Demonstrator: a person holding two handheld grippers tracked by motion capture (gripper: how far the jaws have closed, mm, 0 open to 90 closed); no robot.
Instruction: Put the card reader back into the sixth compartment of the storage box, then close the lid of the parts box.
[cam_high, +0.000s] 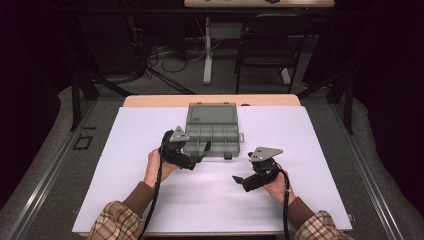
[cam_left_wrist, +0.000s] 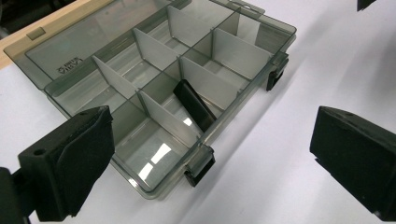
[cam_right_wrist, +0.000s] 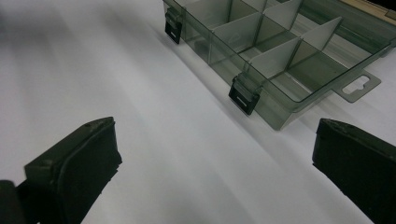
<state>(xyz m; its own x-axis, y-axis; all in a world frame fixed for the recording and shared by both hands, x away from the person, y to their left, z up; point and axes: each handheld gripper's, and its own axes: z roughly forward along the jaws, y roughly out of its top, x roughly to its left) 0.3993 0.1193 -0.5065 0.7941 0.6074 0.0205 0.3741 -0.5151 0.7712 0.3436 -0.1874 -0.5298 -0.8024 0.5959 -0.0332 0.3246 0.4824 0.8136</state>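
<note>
A smoky clear organiser box lies open mid-table on the white sheet, its lid folded back flat. Dividers split it into several compartments. A small black piece rests slanted in a front compartment. My left gripper hovers at the box's front left edge, and the box lies just ahead of my left gripper, whose jaws stand wide apart and hold nothing. My right gripper hangs over bare sheet, in front of the box's right corner. My right gripper is open and empty, with the box beyond it.
Two black latches hang down on the box's front wall. The white sheet covers a wooden table whose far edge shows behind the lid. A chair and cables stand on the floor beyond the table.
</note>
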